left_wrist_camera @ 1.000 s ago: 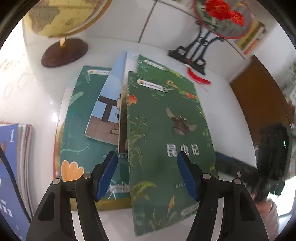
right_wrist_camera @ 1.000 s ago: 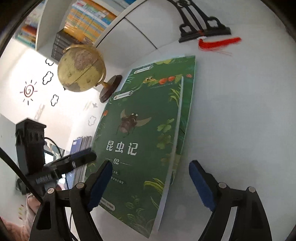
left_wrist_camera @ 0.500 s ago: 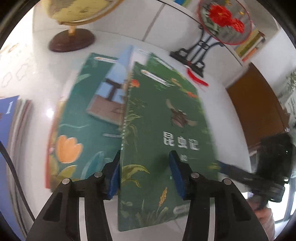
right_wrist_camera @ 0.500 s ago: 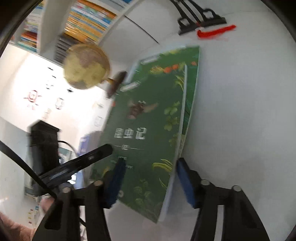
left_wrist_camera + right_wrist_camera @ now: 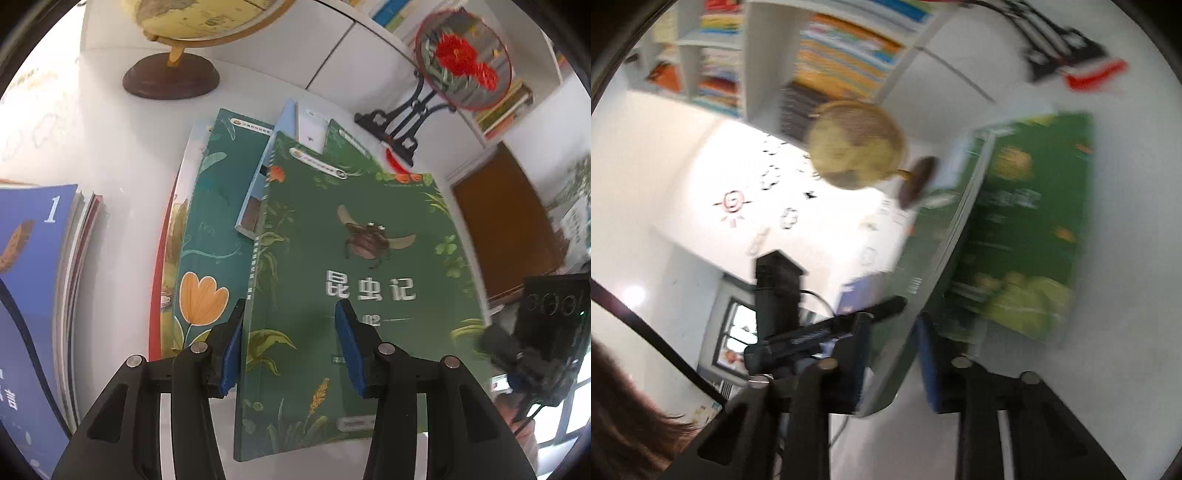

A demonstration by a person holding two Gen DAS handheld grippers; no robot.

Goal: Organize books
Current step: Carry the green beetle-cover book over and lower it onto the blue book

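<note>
- Left tongs [image 5: 288,347]: jaws have just been closing, no change in the last half second. One blue pad sits at the spine edge of the green beetle book [image 5: 354,280], the other on its cover. They seem to pinch that left edge, though contact is hard to confirm.
- Right tongs [image 5: 890,365]: jaws have just been closing and now clamp the same book [image 5: 923,295] by its near right edge. In this blurred view the book is tilted up off the table [image 5: 1126,258].
- The right tongs also show at the right edge of the left view [image 5: 532,354], at the book's right side.
- Under the lifted book lies another green book [image 5: 1034,221], flat on the table.
- Left of the beetle book: a teal book with an orange tulip [image 5: 207,258], and a light-blue book [image 5: 258,192] partly under the beetle book.
- Far left, near: a stack of blue books [image 5: 33,280], apart from the pile.
- Far side: a globe [image 5: 173,70] on a brown base at far left, and a round fan with red flowers [image 5: 461,62] on a black stand at far right.
- Behind, a shelf with coloured books [image 5: 842,66].
</note>
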